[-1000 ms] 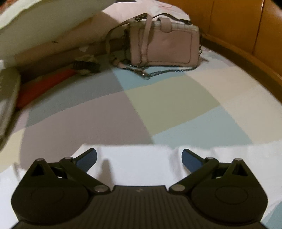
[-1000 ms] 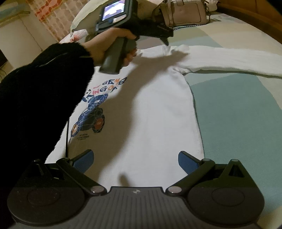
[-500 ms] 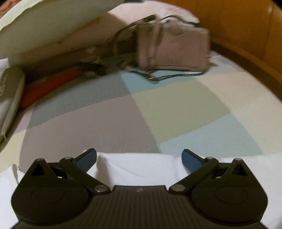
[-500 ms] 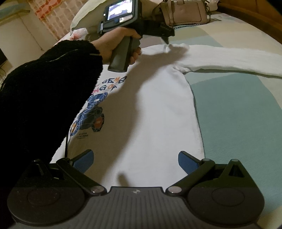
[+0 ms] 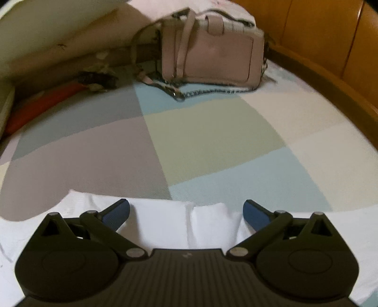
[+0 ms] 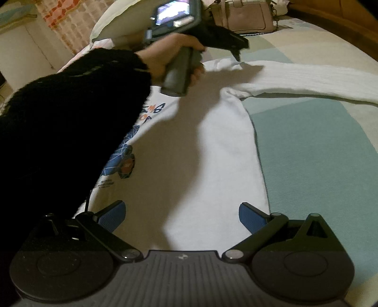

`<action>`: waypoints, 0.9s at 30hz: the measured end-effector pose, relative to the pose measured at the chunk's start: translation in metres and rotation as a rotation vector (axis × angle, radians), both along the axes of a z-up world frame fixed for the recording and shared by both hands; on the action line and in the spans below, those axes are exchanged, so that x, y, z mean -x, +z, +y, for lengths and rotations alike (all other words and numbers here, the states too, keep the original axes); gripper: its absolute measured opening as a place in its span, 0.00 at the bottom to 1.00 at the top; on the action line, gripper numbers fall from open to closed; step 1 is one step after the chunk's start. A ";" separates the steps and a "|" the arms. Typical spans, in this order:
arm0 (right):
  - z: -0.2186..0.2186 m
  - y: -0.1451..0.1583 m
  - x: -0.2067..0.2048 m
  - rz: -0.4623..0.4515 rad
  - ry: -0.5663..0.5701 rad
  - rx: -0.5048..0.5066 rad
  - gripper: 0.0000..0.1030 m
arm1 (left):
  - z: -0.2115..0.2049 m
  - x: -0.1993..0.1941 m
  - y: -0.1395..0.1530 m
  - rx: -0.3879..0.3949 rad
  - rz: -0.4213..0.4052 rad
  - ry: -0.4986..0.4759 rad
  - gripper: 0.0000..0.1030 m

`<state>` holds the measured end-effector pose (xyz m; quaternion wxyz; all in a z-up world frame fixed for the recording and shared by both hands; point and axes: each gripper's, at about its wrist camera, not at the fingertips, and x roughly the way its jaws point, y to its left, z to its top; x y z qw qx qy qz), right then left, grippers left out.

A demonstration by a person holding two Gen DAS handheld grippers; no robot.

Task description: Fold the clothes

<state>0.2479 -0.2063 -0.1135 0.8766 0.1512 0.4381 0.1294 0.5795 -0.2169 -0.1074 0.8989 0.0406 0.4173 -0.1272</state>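
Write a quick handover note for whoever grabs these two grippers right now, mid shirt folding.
Left gripper: open, down at the shoulder of the white long-sleeve shirt, with a small ridge of fabric between its fingers, not clamped.
Right gripper: open, over the shirt's hem end near its right edge, holding nothing.
Shirt: lies flat, print side up, on the checked bedsheet; one sleeve stretched straight out to the side.
Pink handbag sits by the pillow, clear of the shirt.
Done: shirt spread out. No fold visible.
Left: grip shoulder and hem, fold the side and sleeve in, then the rest.
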 end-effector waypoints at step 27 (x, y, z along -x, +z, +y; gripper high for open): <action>0.016 0.007 0.014 -0.036 -0.001 0.039 1.00 | -0.022 0.105 0.016 -0.078 0.106 -0.377 0.99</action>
